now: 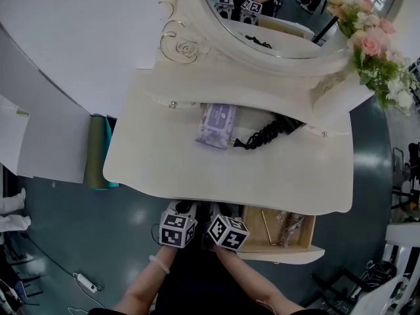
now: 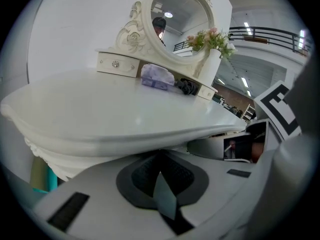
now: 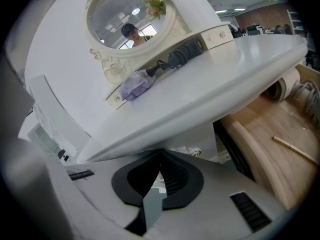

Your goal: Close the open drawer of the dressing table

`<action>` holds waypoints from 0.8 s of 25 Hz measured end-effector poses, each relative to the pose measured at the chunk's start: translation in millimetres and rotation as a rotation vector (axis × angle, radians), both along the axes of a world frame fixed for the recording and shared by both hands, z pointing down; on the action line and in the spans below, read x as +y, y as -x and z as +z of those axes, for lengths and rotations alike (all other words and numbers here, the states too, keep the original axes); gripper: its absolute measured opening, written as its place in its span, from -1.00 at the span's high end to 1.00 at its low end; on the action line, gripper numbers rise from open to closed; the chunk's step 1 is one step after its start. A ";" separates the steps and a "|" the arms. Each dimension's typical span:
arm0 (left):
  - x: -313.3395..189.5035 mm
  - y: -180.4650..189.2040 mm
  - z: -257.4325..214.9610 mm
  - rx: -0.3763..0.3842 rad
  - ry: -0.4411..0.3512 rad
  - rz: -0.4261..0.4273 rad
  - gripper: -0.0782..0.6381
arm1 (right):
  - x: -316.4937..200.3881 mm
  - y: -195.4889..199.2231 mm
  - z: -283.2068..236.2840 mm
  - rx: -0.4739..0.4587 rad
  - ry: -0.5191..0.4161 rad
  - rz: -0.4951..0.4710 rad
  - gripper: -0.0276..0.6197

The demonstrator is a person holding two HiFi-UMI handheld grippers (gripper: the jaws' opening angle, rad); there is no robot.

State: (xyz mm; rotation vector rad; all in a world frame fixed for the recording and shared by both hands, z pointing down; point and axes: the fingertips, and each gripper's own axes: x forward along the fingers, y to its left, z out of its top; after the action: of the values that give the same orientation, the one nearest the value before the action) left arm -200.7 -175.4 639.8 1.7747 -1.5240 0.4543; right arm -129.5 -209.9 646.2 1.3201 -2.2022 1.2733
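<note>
The white dressing table [image 1: 164,156] has one drawer [image 1: 282,254] pulled out at its front right, its wooden inside [image 3: 250,139] showing. In it lie a thin gold stick [image 1: 266,227] and a bundle of cable [image 1: 291,226]. Both grippers hang side by side at the table's front edge, just left of the drawer. My left gripper [image 1: 182,210] is shut and empty, pointing under the tabletop [image 2: 125,124]. The right gripper [image 1: 216,214], also shut on nothing, sits next to the drawer's left side and is apart from its front panel.
On the tabletop lie a purple pack [image 1: 216,125] and a black corded hair tool [image 1: 269,133], under an oval mirror [image 1: 289,18]. A vase of flowers [image 1: 374,44] stands at the back right. A green roll [image 1: 98,151] leans left of the table. A power strip [image 1: 85,282] lies on the floor.
</note>
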 end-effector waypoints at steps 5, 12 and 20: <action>-2.2 -1.1 1.8 0.001 -0.012 -0.002 0.74 | 0.6 6.6 -0.4 0.027 -0.043 -0.023 0.85; 2.6 0.3 -3.0 -0.009 -0.030 0.006 0.74 | -0.4 4.3 -1.4 0.034 -0.048 -0.034 0.85; 29.6 -10.5 -19.0 -0.006 -0.063 0.009 0.74 | 25.6 1.1 -30.0 -0.061 -0.052 -0.064 0.85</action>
State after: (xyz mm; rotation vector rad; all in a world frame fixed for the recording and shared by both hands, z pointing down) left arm -190.2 -145.8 620.9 1.8306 -1.5508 0.4200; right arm -130.6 -184.3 616.2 1.2343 -2.3147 1.2567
